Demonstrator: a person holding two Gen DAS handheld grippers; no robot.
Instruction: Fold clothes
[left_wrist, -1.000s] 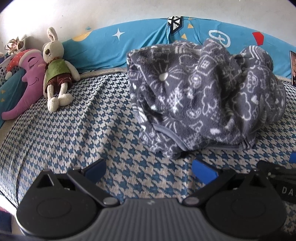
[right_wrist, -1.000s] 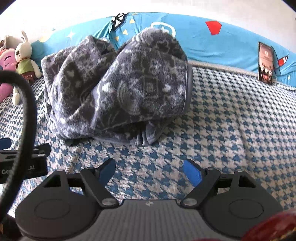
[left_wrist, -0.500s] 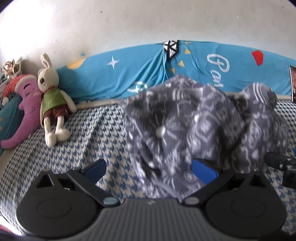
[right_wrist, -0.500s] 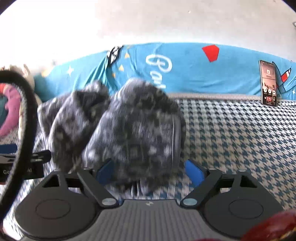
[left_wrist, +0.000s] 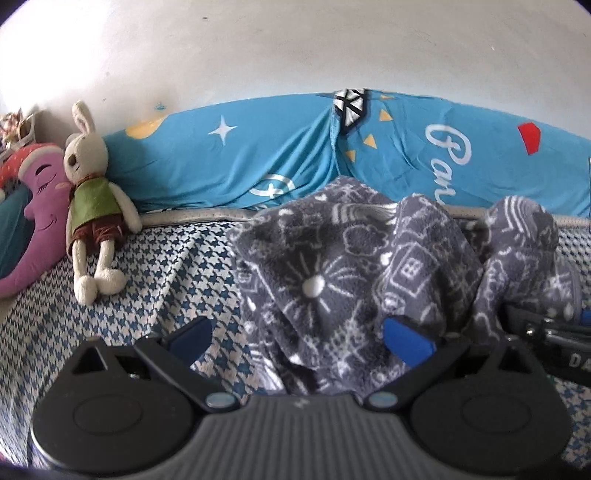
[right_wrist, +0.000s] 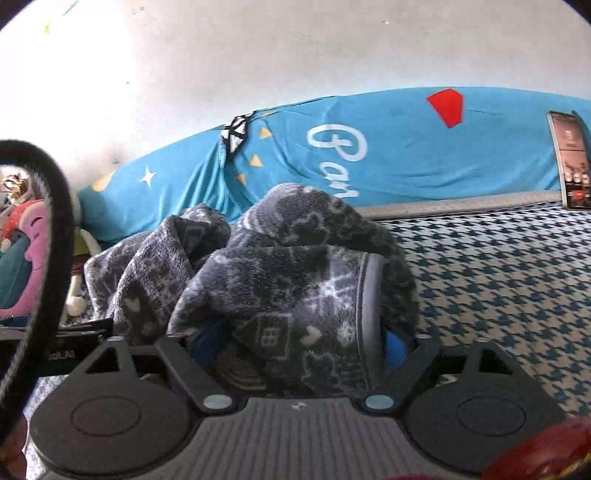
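Observation:
A crumpled dark grey fleece garment (left_wrist: 332, 273) with white doodle patterns lies heaped on the houndstooth bed cover (left_wrist: 147, 266). My left gripper (left_wrist: 299, 339) is open, low at the heap's near left edge, and fabric bulges between its blue pads (left_wrist: 406, 343). My right gripper (right_wrist: 301, 347) is open too. The garment (right_wrist: 288, 280) and its grey banded hem (right_wrist: 369, 302) fill the gap between its fingers and partly hide both blue pads. The right gripper's black body (left_wrist: 546, 332) shows at the right edge of the left wrist view.
A rabbit plush (left_wrist: 90, 206) and a purple moon cushion (left_wrist: 40, 210) lie at the left. A long blue bolster (left_wrist: 258, 158) runs along the white wall. A phone (right_wrist: 570, 158) leans on it at the right. A black cable (right_wrist: 55, 229) arcs across the right wrist view.
Both grippers have dropped low and pushed forward into the garment. The fabric, which lay ahead of the fingers, now sits between them. Finger spacing is unchanged.

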